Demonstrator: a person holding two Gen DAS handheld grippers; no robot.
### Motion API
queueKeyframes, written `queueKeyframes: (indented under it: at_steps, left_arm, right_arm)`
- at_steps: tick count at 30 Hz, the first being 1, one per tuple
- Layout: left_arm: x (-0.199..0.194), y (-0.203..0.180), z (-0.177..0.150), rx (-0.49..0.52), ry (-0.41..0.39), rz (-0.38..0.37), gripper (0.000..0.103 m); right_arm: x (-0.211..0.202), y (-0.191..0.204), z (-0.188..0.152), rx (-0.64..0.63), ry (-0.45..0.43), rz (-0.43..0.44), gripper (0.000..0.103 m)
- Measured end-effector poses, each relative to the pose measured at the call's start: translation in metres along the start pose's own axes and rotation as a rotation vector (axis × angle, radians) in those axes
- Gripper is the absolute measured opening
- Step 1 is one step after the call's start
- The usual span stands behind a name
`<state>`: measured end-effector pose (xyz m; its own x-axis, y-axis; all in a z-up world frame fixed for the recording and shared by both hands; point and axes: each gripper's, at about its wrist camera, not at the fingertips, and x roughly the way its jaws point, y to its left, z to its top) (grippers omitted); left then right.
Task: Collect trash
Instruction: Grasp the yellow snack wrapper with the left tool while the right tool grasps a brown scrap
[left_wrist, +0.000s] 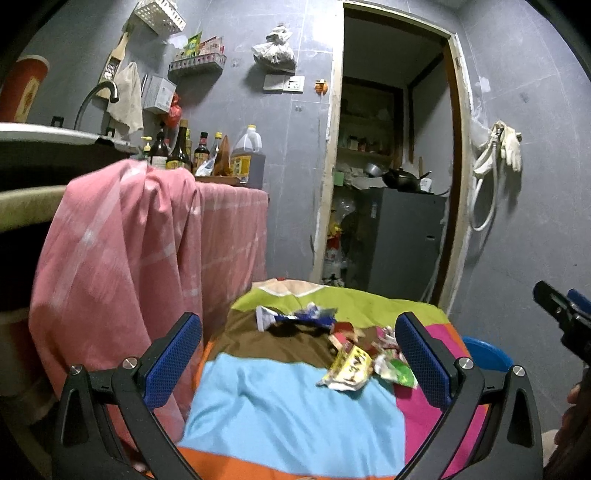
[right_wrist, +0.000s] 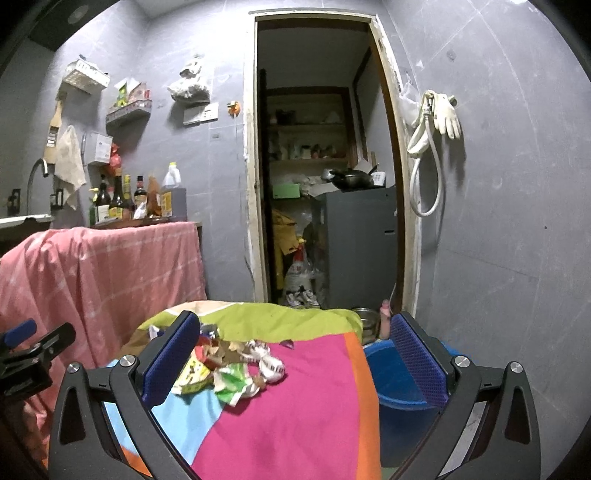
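A pile of crumpled wrappers (left_wrist: 354, 354) lies on a table covered with a striped multicoloured cloth (left_wrist: 288, 402); a blue-and-white wrapper (left_wrist: 295, 317) lies farther back. The pile also shows in the right wrist view (right_wrist: 229, 365). My left gripper (left_wrist: 299, 354) is open and empty, hovering over the cloth short of the pile. My right gripper (right_wrist: 295, 354) is open and empty, above the cloth's right side, its left finger beside the pile. A blue bucket (right_wrist: 399, 384) stands by the table's right edge, also seen in the left wrist view (left_wrist: 484, 352).
A counter draped in pink cloth (left_wrist: 122, 251) stands to the left with bottles (left_wrist: 177, 147) on it. An open doorway (right_wrist: 325, 166) ahead leads to a storeroom with a grey cabinet (right_wrist: 358, 243). A hose and gloves (right_wrist: 436, 122) hang on the right wall.
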<state>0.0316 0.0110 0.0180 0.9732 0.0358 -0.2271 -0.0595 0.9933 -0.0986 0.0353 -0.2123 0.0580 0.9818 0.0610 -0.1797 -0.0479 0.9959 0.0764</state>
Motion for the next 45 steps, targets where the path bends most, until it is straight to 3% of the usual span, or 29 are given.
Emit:
queueKeyframes:
  at_steps: [13,22,26,35,41,45]
  left_arm:
    - [0.036,0.001,0.013,0.015,0.011,0.025,0.102]
    - [0.062,-0.001,0.002,0.038,0.039,-0.016,0.102]
    - [0.08,-0.001,-0.007,0.063,0.105,-0.054,0.102]
    - [0.119,-0.003,-0.032,0.079,0.268,-0.128,0.102]
    - [0.144,-0.006,-0.043,0.025,0.374,-0.213,0.091]
    - [0.157,-0.01,-0.053,0.005,0.469,-0.282,0.072]
  right_arm:
    - [0.028,0.002,0.017,-0.005,-0.033,0.035,0.103]
    - [0.055,0.003,0.006,-0.042,-0.031,0.079,0.103]
    - [0.068,0.004,-0.006,-0.104,-0.011,0.103,0.103]
    - [0.103,-0.008,-0.027,-0.091,0.101,0.176,0.103]
    - [0.121,-0.008,-0.043,-0.083,0.207,0.232,0.077]
    - [0.132,-0.004,-0.056,-0.1,0.288,0.275,0.055]
